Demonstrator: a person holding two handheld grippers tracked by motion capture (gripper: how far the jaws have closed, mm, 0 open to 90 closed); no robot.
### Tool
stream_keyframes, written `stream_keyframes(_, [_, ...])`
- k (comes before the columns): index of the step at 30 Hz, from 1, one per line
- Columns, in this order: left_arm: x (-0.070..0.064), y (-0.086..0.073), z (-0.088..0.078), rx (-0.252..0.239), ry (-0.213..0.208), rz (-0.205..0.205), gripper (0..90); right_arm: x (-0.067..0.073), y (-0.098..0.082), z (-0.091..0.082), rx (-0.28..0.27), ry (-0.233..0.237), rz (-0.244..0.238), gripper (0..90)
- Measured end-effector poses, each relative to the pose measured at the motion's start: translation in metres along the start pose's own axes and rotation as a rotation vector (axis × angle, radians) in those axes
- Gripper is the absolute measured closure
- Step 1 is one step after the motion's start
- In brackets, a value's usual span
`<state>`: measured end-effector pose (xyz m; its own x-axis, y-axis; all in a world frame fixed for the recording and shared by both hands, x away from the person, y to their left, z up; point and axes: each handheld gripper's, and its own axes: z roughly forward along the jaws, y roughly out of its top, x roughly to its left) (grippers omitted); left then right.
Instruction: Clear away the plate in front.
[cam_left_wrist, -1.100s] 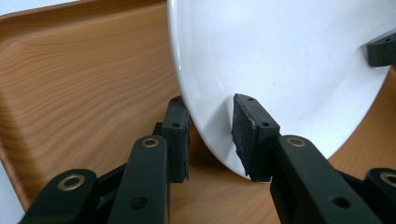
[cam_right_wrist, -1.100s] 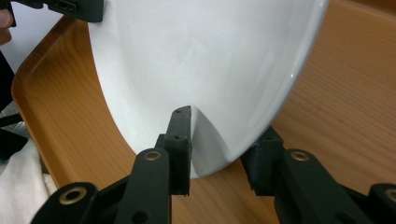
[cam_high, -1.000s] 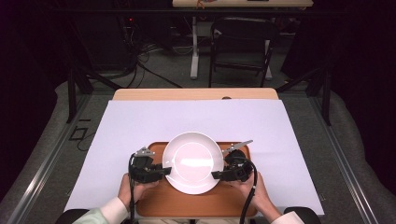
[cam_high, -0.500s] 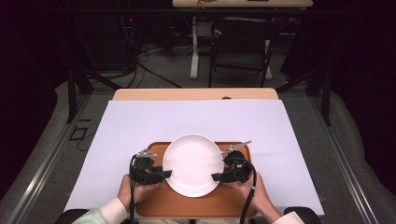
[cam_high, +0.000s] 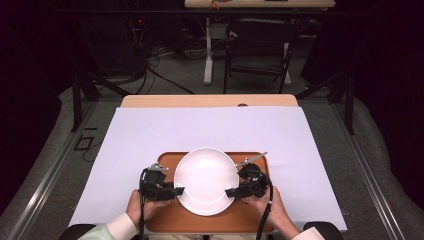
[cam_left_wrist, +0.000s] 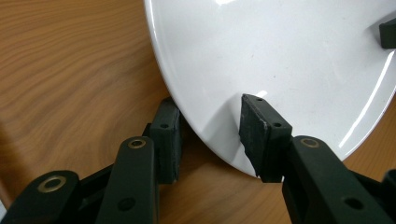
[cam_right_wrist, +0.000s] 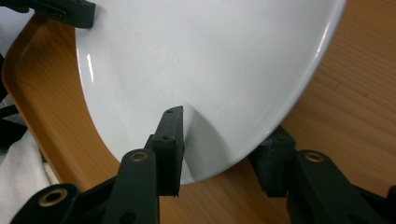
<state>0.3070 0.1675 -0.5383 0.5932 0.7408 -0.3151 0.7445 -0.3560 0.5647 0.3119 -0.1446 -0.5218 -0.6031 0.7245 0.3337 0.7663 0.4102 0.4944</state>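
Plate (cam_high: 206, 180) on tray (cam_high: 170, 225); both grippers' jaws opening astride rim, seemingly loose

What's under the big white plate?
A wooden tray lies under the white plate, on white paper. The tray's middle is covered by the plate, so anything there is hidden.

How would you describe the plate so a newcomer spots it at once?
Find the white sheet over the table, then the brown wooden tray at its near edge. On that tray lies the white plate: round, glossy, empty, flanked by the two black hand-held grippers.
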Motion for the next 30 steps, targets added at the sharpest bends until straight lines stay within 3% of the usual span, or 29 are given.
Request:
stream_keyframes(11, [0.000,0.001,0.001,0.017,0.030,0.017,55.0,0.001,0.004,0.007,0.022,-0.053,0.005,51.4])
stream_keyframes(16, [0.003,0.001,-0.001,0.021,0.030,-0.011,54.9,0.000,0.009,0.013,0.026,-0.092,-0.003,47.9])
stream_keyframes(22, [0.003,0.002,-0.002,0.018,0.039,-0.005,54.1,0.001,0.009,0.015,0.037,-0.108,0.004,46.6])
stream_keyframes(24, [0.006,0.001,0.000,0.025,0.037,-0.021,53.2,-0.001,0.008,0.015,0.051,-0.142,-0.006,47.1])
stream_keyframes(30, [0.006,0.004,0.002,0.017,0.043,-0.005,53.5,-0.002,0.008,0.014,0.057,-0.136,0.003,46.8])
